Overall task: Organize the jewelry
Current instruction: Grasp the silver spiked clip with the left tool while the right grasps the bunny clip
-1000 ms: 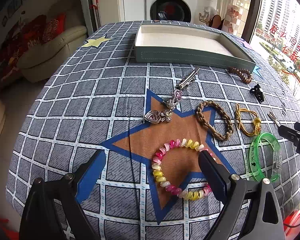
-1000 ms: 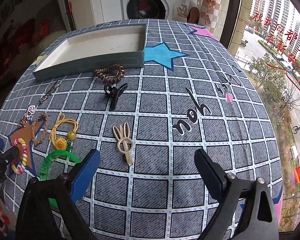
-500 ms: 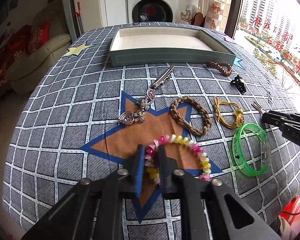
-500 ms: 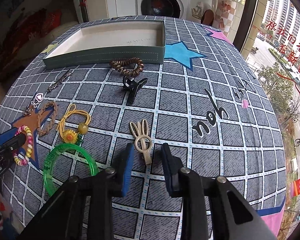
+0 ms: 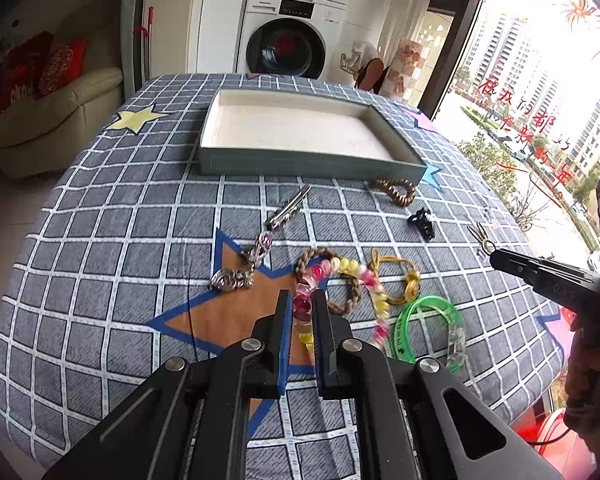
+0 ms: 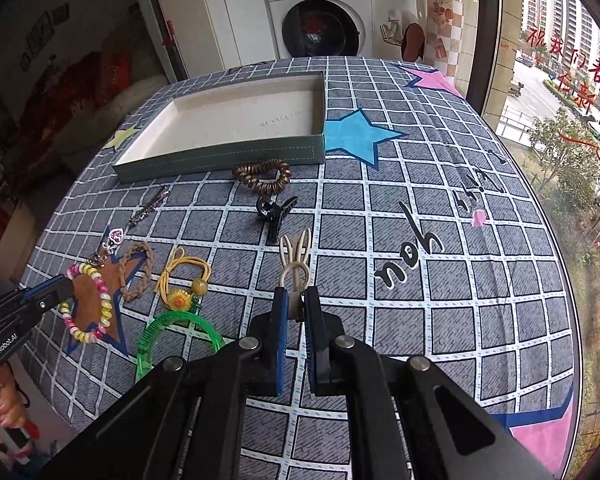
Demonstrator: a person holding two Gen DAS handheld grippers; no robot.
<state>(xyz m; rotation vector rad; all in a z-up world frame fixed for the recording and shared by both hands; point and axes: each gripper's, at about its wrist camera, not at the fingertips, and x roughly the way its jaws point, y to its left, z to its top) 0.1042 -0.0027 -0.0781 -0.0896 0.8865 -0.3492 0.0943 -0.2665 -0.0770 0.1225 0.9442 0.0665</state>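
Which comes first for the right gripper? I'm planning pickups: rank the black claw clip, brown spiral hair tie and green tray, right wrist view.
1. Black claw clip, just beyond the right gripper.
2. Brown spiral hair tie, farther back.
3. Green tray, farthest, back left.

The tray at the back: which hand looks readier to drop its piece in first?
Probably the left. Its tool grips the colourful bead bracelet, facing the tray squarely. The right tool, gripping the beige rabbit clip, sees it off to its left.
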